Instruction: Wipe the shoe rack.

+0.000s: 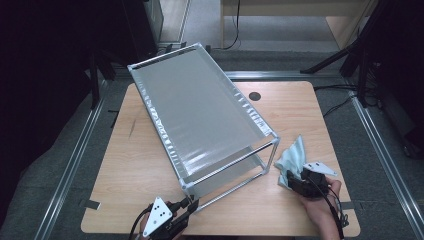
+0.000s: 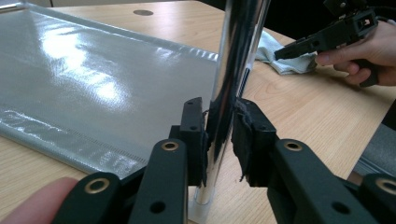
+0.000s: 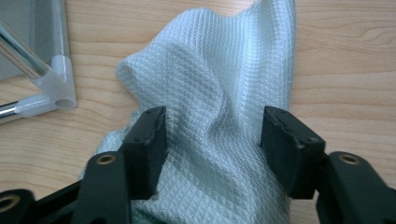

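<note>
A chrome tube rack (image 1: 272, 145) with a silvery fabric shelf (image 1: 200, 110) stands on the wooden table (image 1: 135, 165). My left gripper (image 1: 192, 204) is at the rack's near corner. In the left gripper view its pads (image 2: 198, 135) press on the upright chrome post (image 2: 238, 56) from both sides, low down near the foot. A pale blue-green waffle cloth (image 1: 295, 155) lies crumpled right of the rack. My right gripper (image 1: 291, 178) is at the cloth's near edge. In the right gripper view its jaws (image 3: 210, 135) stand open astride a raised fold of the cloth (image 3: 219, 70).
The rack's lower fabric sheet (image 2: 93, 84) lies close to the tabletop. A white plastic corner joint (image 3: 58, 84) of the rack sits just left of the cloth. A dark round grommet (image 1: 255, 96) is set in the table's far side. Metal floor rails (image 1: 70, 160) run beside the table.
</note>
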Motion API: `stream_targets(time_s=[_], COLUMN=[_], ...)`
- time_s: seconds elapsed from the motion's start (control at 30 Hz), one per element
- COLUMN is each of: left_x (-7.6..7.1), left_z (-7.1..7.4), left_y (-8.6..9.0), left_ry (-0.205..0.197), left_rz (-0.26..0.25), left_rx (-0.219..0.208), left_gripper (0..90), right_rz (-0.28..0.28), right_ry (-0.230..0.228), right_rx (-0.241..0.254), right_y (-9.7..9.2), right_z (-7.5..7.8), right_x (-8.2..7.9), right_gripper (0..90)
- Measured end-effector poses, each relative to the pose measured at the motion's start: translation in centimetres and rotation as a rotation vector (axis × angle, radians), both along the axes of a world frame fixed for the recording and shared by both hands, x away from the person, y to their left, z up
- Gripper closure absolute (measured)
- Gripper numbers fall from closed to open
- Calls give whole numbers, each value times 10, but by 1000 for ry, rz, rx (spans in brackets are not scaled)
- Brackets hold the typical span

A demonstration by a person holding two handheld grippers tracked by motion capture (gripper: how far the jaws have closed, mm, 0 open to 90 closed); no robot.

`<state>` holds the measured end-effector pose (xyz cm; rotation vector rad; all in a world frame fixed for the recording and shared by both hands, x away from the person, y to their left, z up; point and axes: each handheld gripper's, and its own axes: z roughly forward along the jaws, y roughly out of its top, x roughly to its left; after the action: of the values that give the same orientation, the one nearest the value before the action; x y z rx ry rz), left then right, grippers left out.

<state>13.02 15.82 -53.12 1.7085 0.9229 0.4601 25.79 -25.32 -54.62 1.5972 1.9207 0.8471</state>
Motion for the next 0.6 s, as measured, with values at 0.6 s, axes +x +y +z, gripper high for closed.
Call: stream_targets(time_s=[0.6], left_x=[-1], left_z=[-1], left_y=[0], left_ry=[-41], left_rz=[-7], left_rx=[36], left_gripper=[811], right_rz=[178], right_ry=[-176], right_rx=[166], right_y=[24], right_z=[30], right_x=[-8], right_gripper=[815])
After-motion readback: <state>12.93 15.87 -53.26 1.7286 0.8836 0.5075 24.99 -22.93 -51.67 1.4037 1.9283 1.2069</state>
